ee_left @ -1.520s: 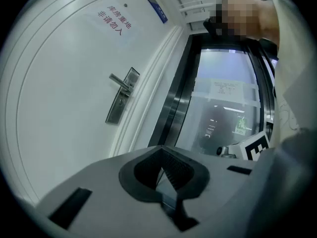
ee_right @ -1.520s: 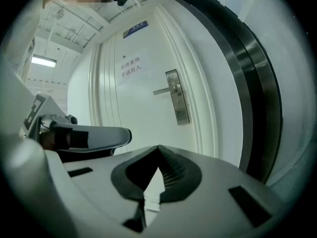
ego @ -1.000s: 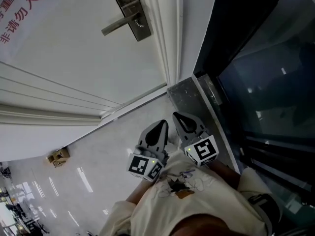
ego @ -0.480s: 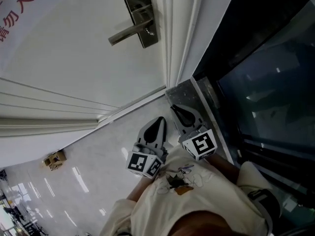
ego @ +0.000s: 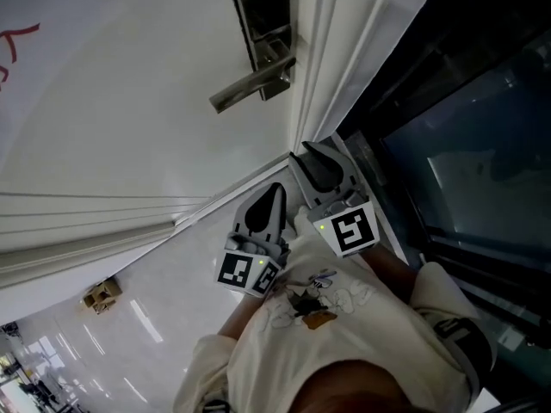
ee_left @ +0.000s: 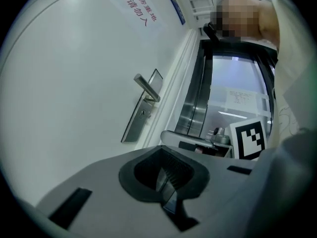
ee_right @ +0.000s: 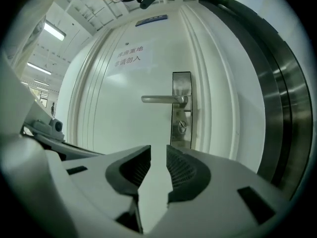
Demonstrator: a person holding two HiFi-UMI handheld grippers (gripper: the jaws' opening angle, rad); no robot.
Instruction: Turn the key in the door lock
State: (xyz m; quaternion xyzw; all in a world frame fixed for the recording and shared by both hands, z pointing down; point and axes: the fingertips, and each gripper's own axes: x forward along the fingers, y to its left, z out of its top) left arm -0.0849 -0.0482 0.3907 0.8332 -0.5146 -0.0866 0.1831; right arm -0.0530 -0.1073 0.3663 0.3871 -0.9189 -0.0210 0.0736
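The door lock (ee_right: 182, 127) is seen as a small round cylinder in a steel plate on a white door (ego: 129, 101), just below a lever handle (ee_right: 163, 99). Whether a key already stands in it is too small to be told.

Compared with a second ago, the plate and handle are set lower in the head view and closer to both grippers, which have been carried toward the door. They are still well apart from it and nothing is touched.

The right gripper (ee_right: 158, 152) is pointed almost straight at the lock. Its jaws, pressed together a moment earlier, are now opening, and only the white door is seen through the gap. Nothing is held between them. The left gripper (ee_left: 163, 170) is kept beside it with its jaws pressed together and empty, and the lock plate is seen off to its left.

The approach is judged to be nearly done. The spreading jaws suggest that a pinch at the cylinder is being prepared, and the turn itself has not yet begun.
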